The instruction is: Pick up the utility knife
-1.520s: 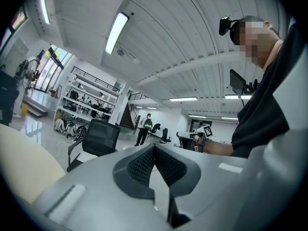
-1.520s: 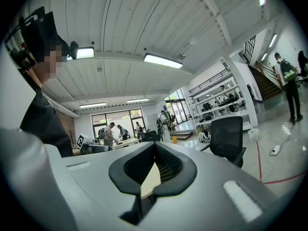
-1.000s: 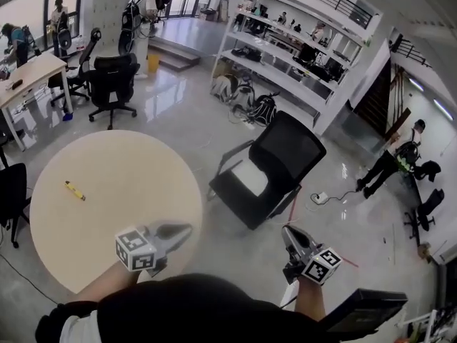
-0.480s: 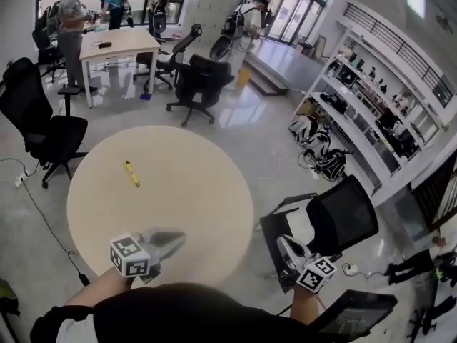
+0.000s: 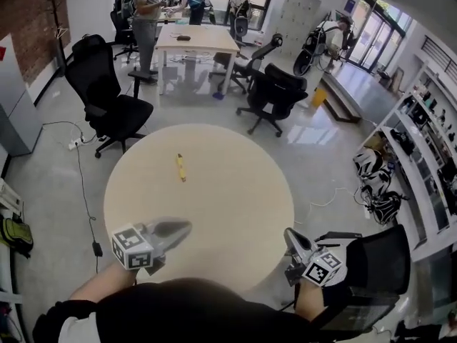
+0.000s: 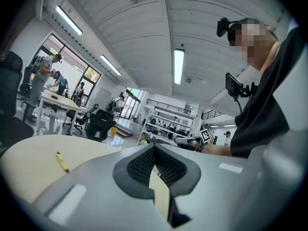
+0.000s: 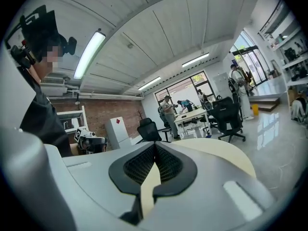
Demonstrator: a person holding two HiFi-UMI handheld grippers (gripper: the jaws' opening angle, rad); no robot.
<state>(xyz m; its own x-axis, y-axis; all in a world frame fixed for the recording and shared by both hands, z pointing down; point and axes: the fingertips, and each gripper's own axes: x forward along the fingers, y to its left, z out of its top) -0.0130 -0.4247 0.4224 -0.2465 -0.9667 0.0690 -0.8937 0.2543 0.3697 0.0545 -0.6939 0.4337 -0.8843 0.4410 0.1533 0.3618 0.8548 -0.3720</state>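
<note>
The yellow utility knife [image 5: 181,167] lies on the round beige table [image 5: 235,191], a little left of its middle, and shows small at the left in the left gripper view [image 6: 61,161]. My left gripper [image 5: 187,226] hovers over the table's near edge, well short of the knife, its jaws shut on nothing [image 6: 154,146]. My right gripper [image 5: 289,233] hangs just off the table's near right rim, also shut and empty [image 7: 155,145]. Both point about level across the table [image 7: 216,148].
Black office chairs stand beyond the table at the far left [image 5: 107,106] and far right [image 5: 282,91], and another sits close by my right arm [image 5: 371,263]. Several people stand at a rectangular desk [image 5: 196,38] further back. Shelves [image 5: 428,141] line the right wall.
The view has swung round, so the table has slid from the left to straight ahead. Both grippers turned with it and now face the table. Their jaws stay shut.
</note>
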